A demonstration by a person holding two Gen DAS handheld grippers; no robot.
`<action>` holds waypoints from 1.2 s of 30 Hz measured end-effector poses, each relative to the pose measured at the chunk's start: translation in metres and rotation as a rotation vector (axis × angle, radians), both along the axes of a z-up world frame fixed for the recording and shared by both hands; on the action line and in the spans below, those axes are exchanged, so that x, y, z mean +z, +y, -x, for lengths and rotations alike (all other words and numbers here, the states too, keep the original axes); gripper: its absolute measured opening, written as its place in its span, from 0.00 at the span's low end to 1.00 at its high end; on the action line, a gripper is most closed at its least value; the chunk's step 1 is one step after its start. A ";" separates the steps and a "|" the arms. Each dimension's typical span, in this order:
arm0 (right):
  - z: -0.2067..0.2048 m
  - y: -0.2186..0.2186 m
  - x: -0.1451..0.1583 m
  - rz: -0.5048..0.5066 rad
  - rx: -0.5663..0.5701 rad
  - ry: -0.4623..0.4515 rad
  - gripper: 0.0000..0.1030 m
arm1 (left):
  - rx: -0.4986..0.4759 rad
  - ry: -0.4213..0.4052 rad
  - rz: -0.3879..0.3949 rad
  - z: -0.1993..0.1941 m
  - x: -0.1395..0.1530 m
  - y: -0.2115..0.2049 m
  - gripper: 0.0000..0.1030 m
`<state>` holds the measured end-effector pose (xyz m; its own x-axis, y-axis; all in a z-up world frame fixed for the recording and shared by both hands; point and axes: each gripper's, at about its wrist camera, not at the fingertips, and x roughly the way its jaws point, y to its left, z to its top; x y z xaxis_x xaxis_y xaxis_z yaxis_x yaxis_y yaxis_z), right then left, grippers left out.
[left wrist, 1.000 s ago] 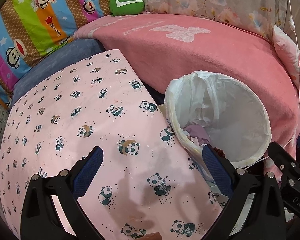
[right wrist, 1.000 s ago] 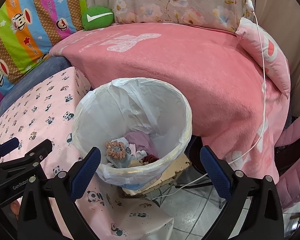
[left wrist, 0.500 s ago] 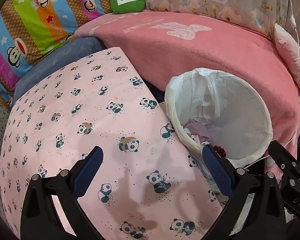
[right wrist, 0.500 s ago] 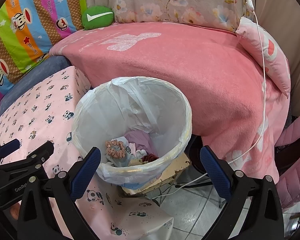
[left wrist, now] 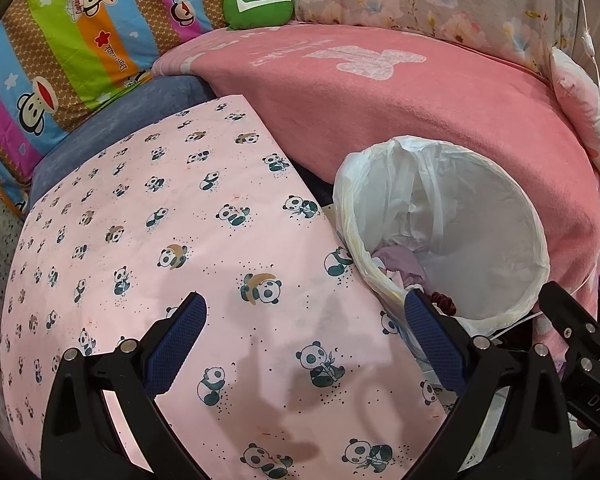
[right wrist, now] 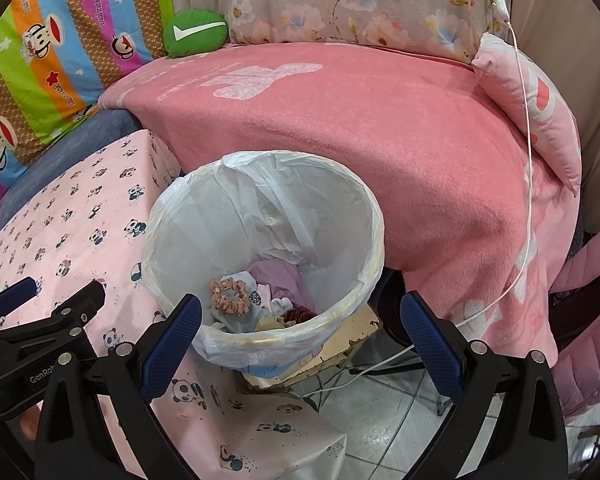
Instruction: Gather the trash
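Trash (right wrist: 244, 304) lies in the bin (right wrist: 364, 208); both tools (left wrist: 306, 320) (right wrist: 300, 320) spread wide, empty.

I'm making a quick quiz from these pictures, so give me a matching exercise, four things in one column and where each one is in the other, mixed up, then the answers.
Things:
1. Green cushion
2. Scrunchie
3. Panda cloth
4. White cable

Places:
A. Spread over the table left of the bin
B. Hanging down over the pink blanket's right side
C. Inside the lined trash bin
D. At the back of the pink blanket, against the pillows

Pairs: 1-D, 2-C, 3-A, 4-B
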<state>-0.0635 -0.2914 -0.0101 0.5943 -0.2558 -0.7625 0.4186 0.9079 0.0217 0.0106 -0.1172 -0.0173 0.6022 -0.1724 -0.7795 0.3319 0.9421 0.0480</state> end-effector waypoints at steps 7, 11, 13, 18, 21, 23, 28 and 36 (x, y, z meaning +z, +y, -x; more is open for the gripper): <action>0.003 0.000 -0.002 -0.001 0.000 0.003 0.95 | 0.001 0.001 -0.001 0.000 -0.002 0.001 0.92; 0.002 0.000 -0.003 -0.001 0.002 0.004 0.95 | 0.001 0.000 -0.002 0.000 -0.002 0.001 0.92; 0.001 0.000 -0.003 0.000 0.001 0.004 0.95 | 0.001 0.001 -0.001 0.000 -0.002 0.001 0.92; 0.001 0.000 -0.003 0.001 0.002 0.005 0.95 | 0.000 0.002 -0.001 0.001 -0.002 0.001 0.92; 0.001 0.000 -0.003 0.000 0.001 0.004 0.95 | 0.000 0.001 -0.002 0.001 -0.002 0.001 0.92; 0.003 0.000 -0.004 0.001 0.001 0.005 0.95 | 0.000 0.002 -0.001 0.001 -0.002 0.001 0.92; 0.001 0.000 -0.003 0.000 0.002 0.005 0.95 | 0.001 0.001 -0.001 0.001 -0.002 0.001 0.92; 0.001 0.000 -0.003 -0.001 0.002 0.005 0.95 | 0.000 0.001 -0.002 0.001 -0.003 0.001 0.92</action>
